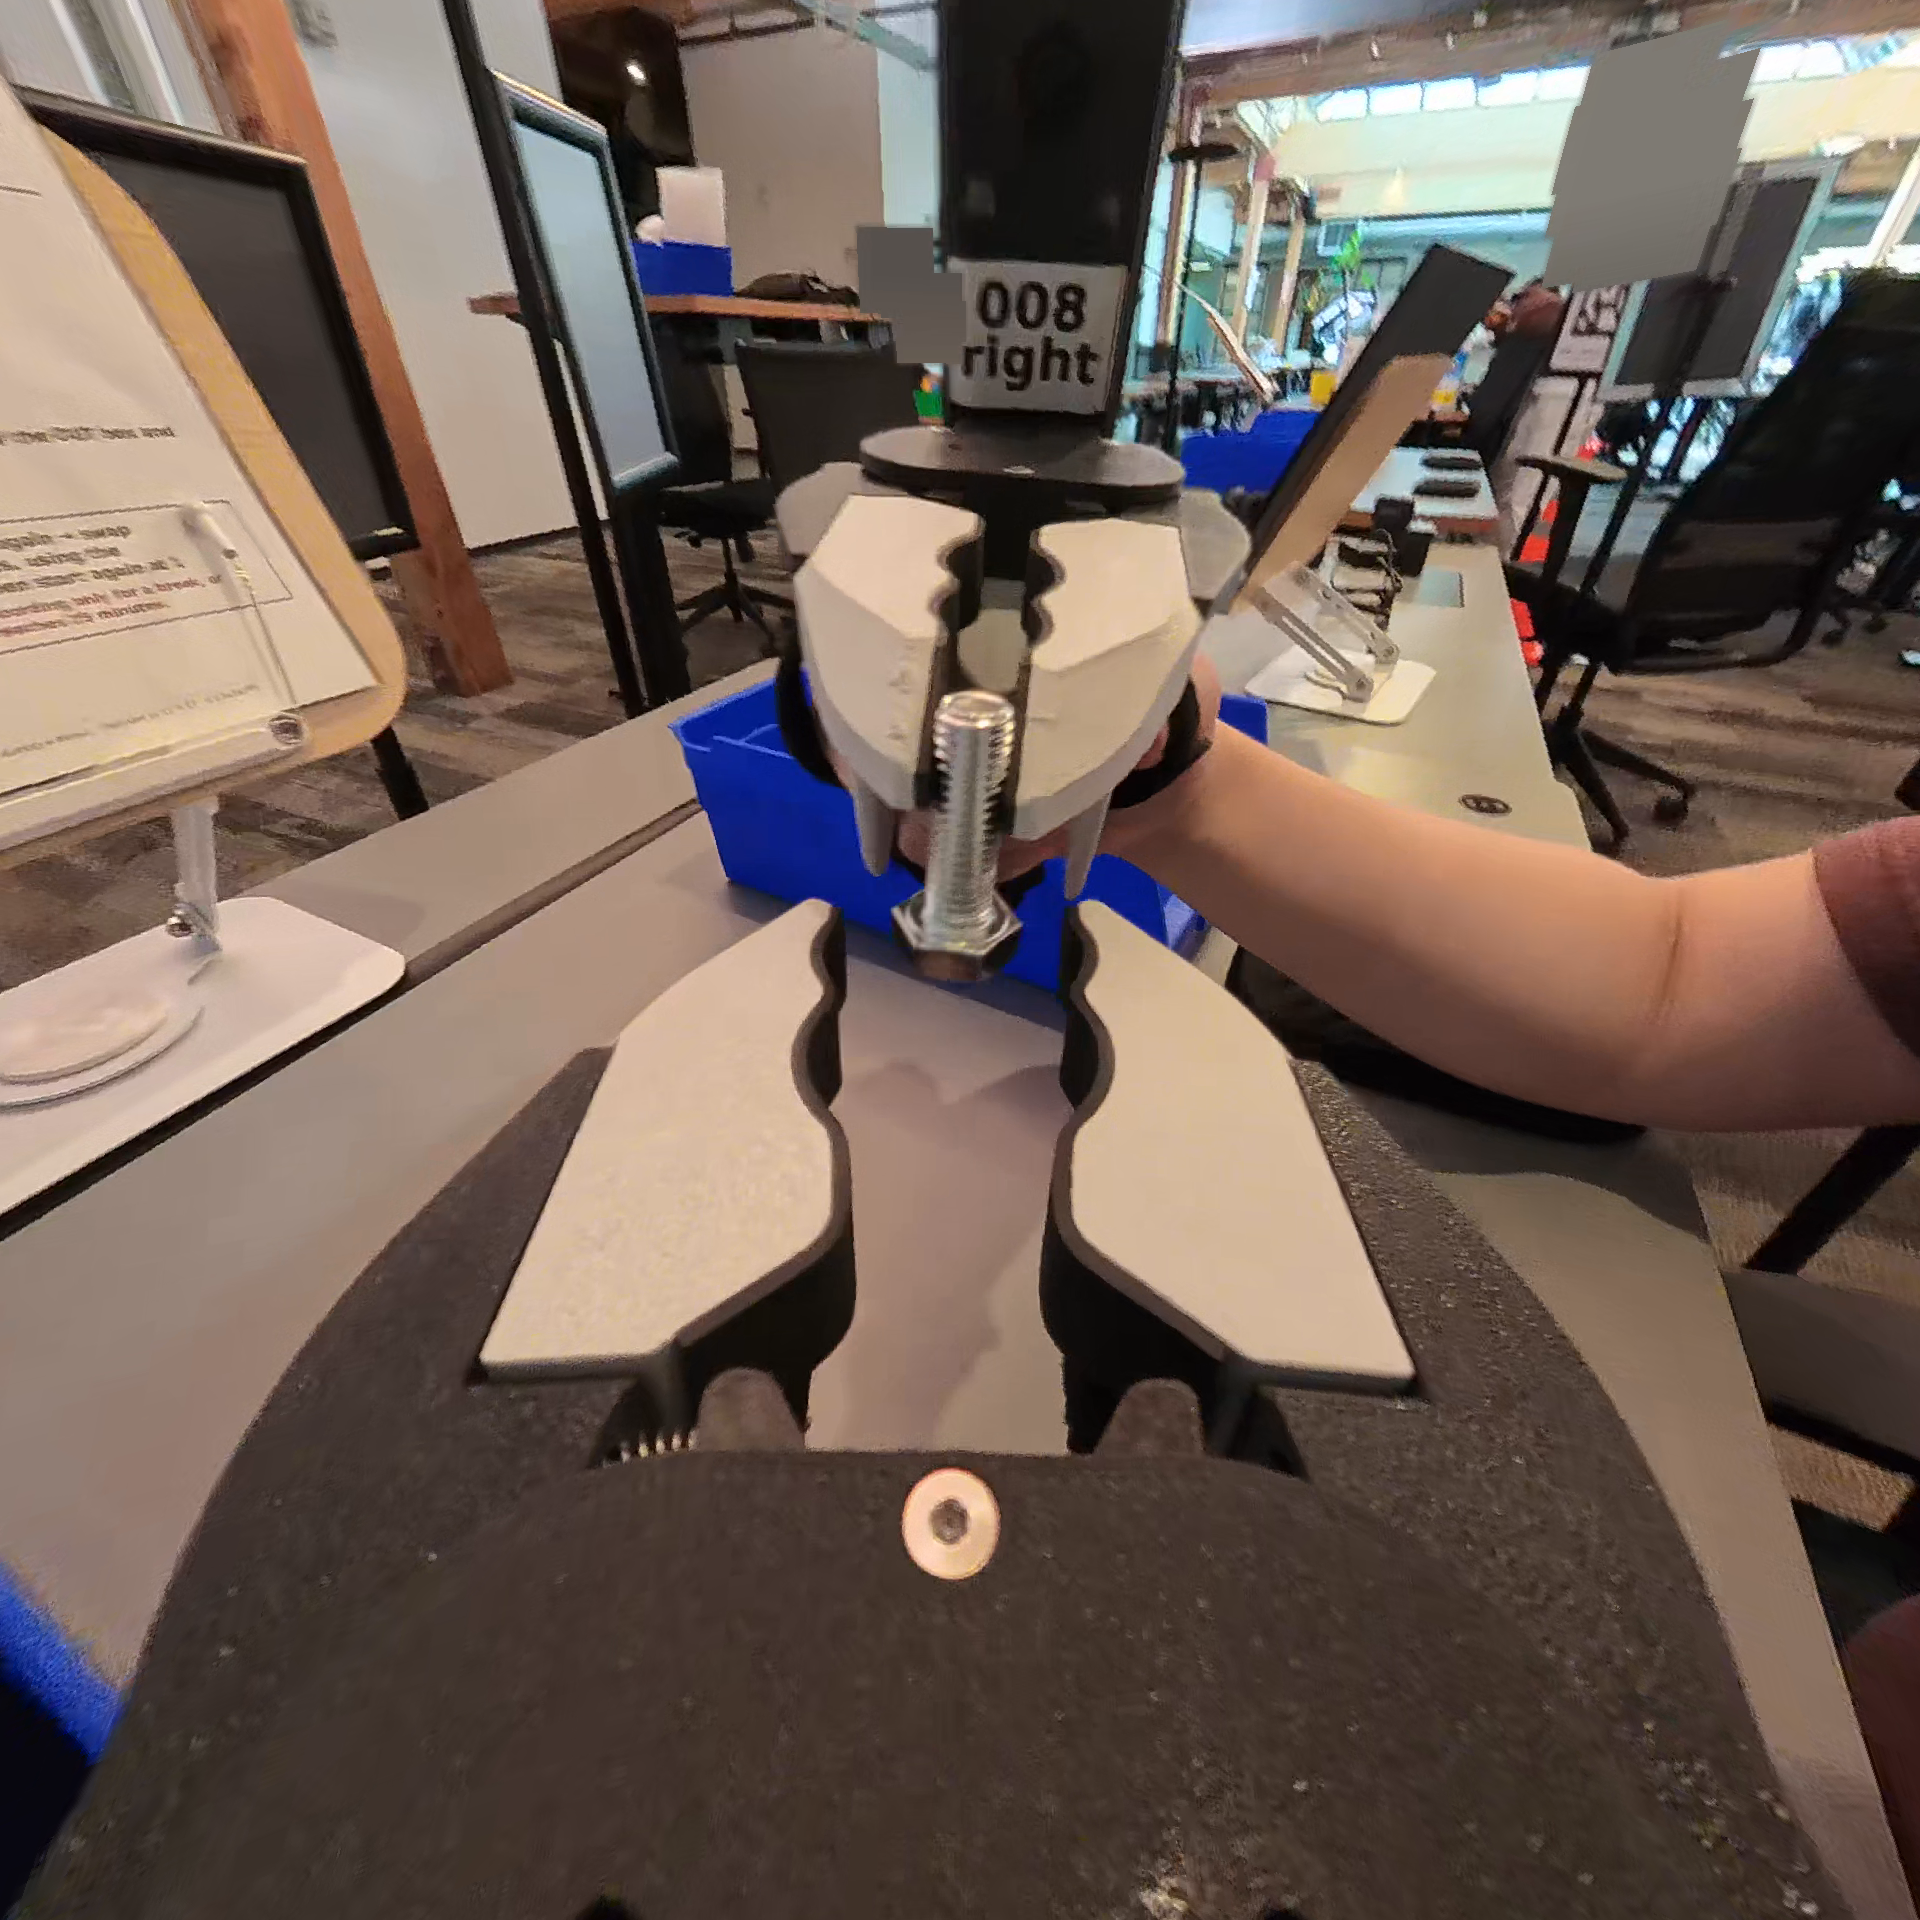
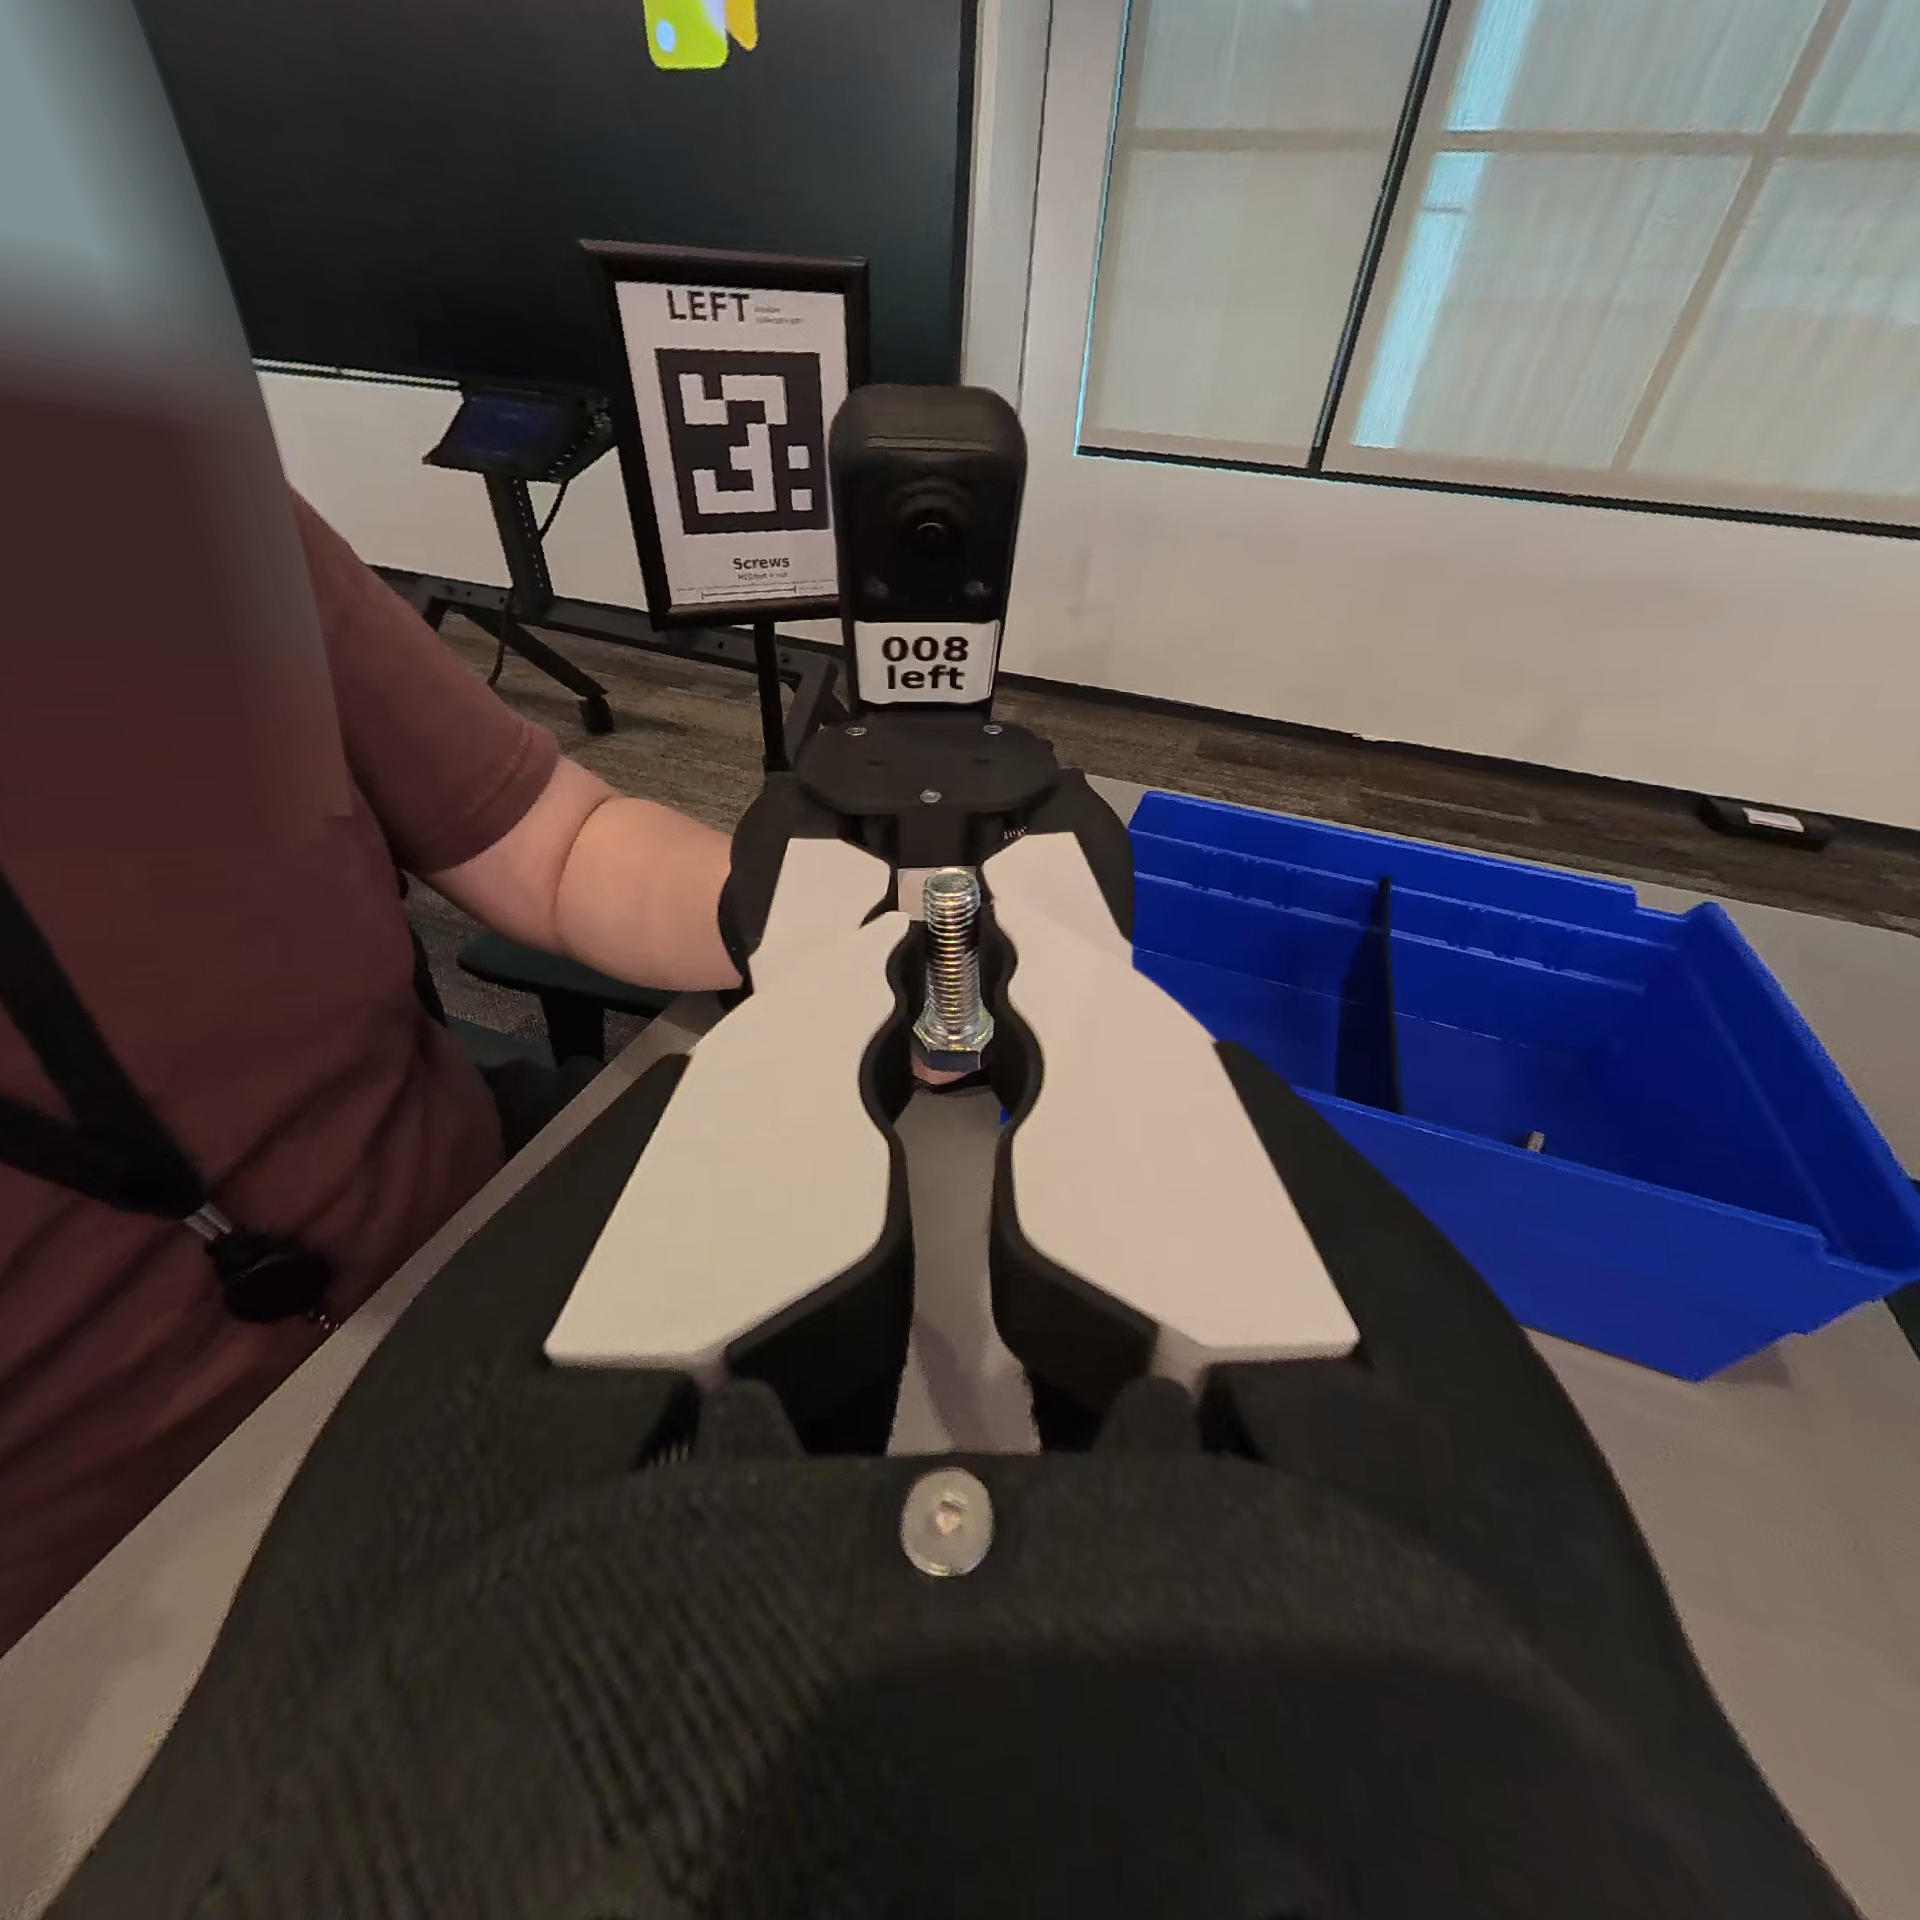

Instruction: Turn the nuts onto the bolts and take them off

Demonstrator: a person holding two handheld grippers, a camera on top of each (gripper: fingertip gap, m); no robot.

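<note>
Bolt (image 1: 961,821) is sitting pinched in the right gripper (image 1: 971,769), whose fingers are pressing on its threaded shank. In the left wrist view its long axis is running roughly along the line between the two grippers, hex head (image 1: 956,930) pointing at the left gripper (image 1: 951,935), which is facing it with its fingers spread and holding nothing. The head is lying just ahead of those spread fingertips, level with the gap between them. No nut is showing on the threads. Behind, the blue bin (image 2: 1558,1143) is resting on the grey table (image 1: 416,1143). The left gripper is judged nearer to the head, so closing straight in looks likely.
</note>
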